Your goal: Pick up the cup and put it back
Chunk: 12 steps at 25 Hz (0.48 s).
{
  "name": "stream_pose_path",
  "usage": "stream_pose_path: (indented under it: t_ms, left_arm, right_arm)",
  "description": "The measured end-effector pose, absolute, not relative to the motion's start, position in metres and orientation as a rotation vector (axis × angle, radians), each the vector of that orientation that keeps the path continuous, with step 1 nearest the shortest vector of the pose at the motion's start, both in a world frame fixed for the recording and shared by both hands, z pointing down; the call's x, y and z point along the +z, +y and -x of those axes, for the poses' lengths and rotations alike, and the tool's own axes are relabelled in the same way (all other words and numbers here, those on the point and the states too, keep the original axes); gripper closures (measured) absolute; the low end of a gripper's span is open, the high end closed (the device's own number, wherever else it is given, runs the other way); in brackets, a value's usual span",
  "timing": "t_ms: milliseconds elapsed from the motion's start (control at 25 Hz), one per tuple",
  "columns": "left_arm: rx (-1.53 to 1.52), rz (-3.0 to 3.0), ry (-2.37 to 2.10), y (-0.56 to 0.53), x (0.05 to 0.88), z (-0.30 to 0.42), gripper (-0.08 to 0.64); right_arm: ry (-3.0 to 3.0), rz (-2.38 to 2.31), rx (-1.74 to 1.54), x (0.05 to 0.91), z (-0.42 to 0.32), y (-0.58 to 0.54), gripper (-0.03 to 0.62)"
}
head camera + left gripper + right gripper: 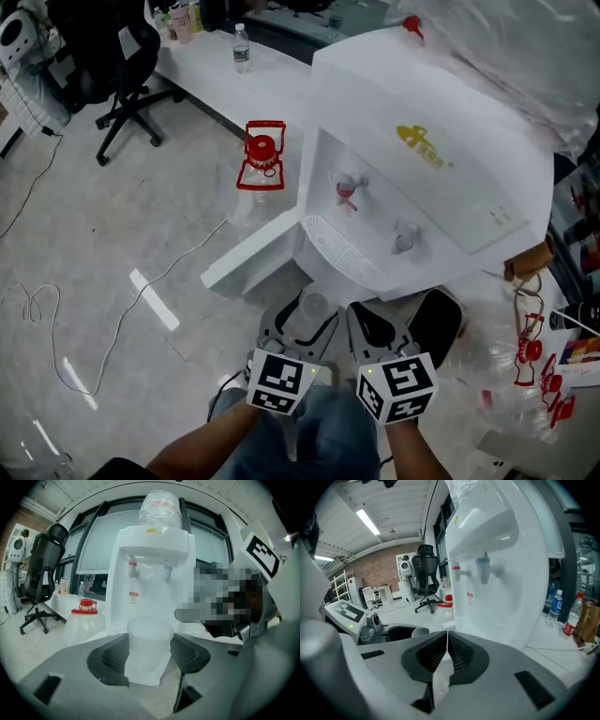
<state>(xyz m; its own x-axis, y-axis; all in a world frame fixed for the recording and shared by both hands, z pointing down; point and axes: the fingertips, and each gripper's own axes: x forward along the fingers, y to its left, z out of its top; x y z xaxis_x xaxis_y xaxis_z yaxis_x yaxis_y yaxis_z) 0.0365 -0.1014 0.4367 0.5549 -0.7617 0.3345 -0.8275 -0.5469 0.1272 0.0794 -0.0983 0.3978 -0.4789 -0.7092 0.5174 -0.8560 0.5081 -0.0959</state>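
A translucent plastic cup (149,641) stands upright between the jaws of my left gripper (149,656), which is shut on it. From the head view the cup (311,307) sits held just in front of the white water dispenser (427,150), below its drip tray (337,246). The left gripper (302,328) and right gripper (375,328) are side by side near my knees. The right gripper (446,654) is shut with nothing in it, its dark pads (461,656) touching. The dispenser's red tap (133,567) and blue tap (167,572) are ahead of the cup.
A water jug with a red cap (262,155) stands on the floor left of the dispenser. A black office chair (112,56) and a white desk (211,66) with a small bottle (241,47) are at the back left. Cables (122,319) lie on the floor. More bottles (534,366) lie at the right.
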Motion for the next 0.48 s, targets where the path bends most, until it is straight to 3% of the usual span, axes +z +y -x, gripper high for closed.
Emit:
stream_pose_path:
  t_ms: [480]
  left_arm:
    - [0.333, -2.603, -1.255, -0.133, 0.597, -0.050, 0.287]
  right_arm:
    - [-2.308, -1.309, 0.450, 0.553, -0.086, -0.118, 0.571]
